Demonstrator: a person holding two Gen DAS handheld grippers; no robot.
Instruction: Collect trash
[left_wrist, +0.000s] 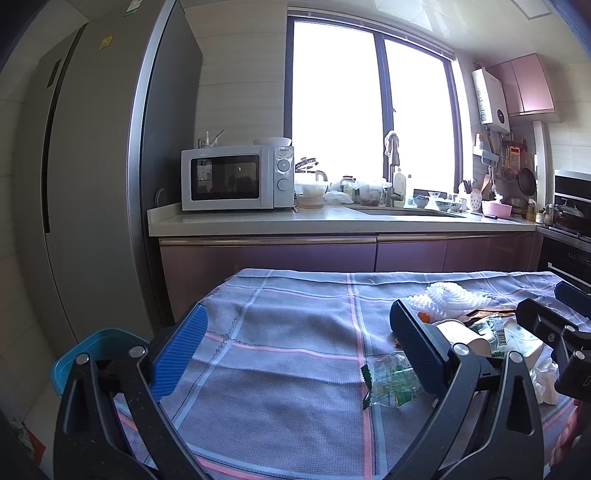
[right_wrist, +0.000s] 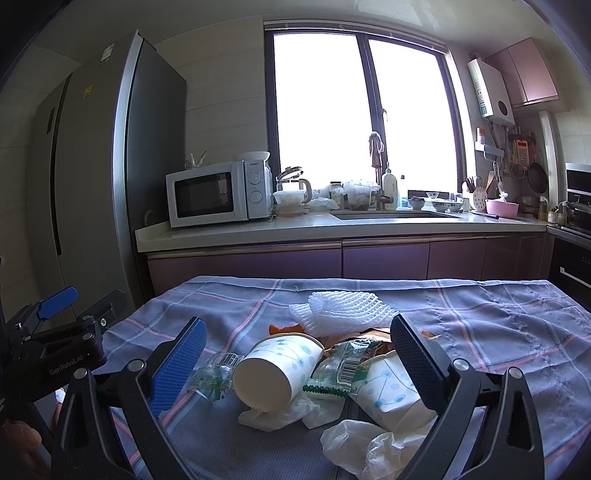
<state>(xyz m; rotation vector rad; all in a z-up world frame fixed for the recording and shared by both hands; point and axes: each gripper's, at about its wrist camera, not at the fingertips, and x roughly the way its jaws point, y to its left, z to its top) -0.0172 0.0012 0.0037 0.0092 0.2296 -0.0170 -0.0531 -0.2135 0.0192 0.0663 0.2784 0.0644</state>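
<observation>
A heap of trash lies on the plaid tablecloth (right_wrist: 498, 325). It holds a paper cup (right_wrist: 273, 369) on its side, a second cup (right_wrist: 391, 387), a green wrapper (right_wrist: 343, 365), white foam netting (right_wrist: 343, 306), crumpled tissue (right_wrist: 280, 413) and clear plastic (right_wrist: 362, 446). My right gripper (right_wrist: 295, 365) is open just above the heap, its fingers wide on either side of the cups, gripping nothing. My left gripper (left_wrist: 295, 354) is open over bare cloth, left of the heap. A green wrapper (left_wrist: 391, 380) lies by its right finger. The right gripper (left_wrist: 554, 306) shows at the right edge.
A teal bin (left_wrist: 92, 350) stands on the floor off the table's left edge. Beyond the table runs a kitchen counter (left_wrist: 332, 221) with a microwave (left_wrist: 236, 177) and a sink. A tall fridge (left_wrist: 92, 166) stands at the left. The left gripper (right_wrist: 83, 301) shows at far left.
</observation>
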